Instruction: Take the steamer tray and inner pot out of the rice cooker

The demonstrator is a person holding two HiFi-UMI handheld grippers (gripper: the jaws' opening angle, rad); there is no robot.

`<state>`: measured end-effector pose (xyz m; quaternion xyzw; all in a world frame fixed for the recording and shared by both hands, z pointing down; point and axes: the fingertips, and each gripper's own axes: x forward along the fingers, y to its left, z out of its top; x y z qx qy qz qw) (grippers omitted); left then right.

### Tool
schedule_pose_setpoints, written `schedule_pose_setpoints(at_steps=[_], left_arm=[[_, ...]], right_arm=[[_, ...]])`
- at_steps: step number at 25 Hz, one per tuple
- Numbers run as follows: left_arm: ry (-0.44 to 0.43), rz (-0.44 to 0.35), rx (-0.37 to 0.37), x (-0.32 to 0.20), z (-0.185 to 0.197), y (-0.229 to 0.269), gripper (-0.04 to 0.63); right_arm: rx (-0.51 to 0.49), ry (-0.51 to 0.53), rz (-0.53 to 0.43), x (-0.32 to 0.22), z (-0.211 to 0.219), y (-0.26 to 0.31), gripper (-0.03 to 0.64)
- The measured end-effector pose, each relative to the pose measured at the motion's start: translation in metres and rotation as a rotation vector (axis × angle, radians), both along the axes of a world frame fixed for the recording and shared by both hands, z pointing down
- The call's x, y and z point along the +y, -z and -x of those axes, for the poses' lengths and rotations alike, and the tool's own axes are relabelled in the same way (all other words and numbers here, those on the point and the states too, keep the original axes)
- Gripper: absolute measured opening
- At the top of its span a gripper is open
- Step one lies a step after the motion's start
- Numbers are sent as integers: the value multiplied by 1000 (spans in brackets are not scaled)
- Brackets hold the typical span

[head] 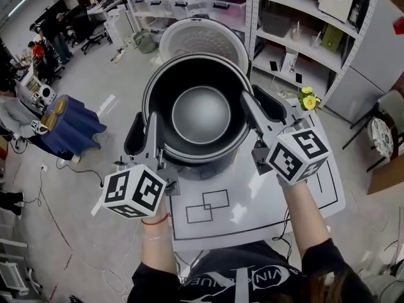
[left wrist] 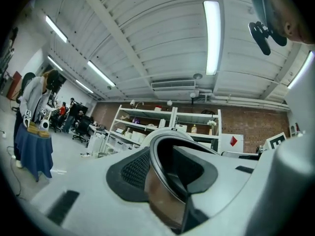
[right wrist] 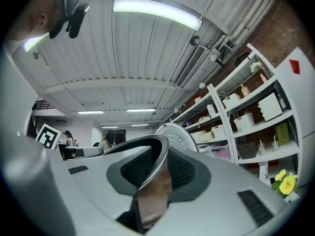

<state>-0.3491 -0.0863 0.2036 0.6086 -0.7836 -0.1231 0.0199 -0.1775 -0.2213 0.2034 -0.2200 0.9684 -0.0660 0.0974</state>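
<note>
Above the white table point(head: 252, 213), the inner pot point(head: 201, 112) hangs between the two grippers. The left gripper point(head: 146, 131) is clamped on its left rim with one jaw inside the wall and one outside. The right gripper point(head: 259, 106) pinches the right rim the same way, so each is parted only by the wall it holds. The pot looks bare inside, and I cannot make out the steamer tray anywhere. A rim pinch this thin would likely let the pot swing or slip, so both hands should rise together and keep the rim level. The cooker's open lid point(head: 202, 40) stands just behind the pot's far edge, so the way out is toward the person or sideways, not back. The cooker's body is hidden under the pot, so I cannot tell whether the base has cleared it. The bare table near the person offers the most room. The yellow flowers point(head: 308, 98) and the shelves point(head: 290, 36) crowd the right side.
</note>
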Motion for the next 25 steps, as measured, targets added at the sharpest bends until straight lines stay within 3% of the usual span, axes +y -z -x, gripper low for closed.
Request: schedule_pose_setpoints(at_steps=[13,25], left_arm=[[-258,-22,23,-34,-95,-1,133],[-514,54,75,-73,-216,-63,133]], right_arm=[[-10,-243,-18,12,-123,4,98],[49,-509,86,25,-260,-64,98]])
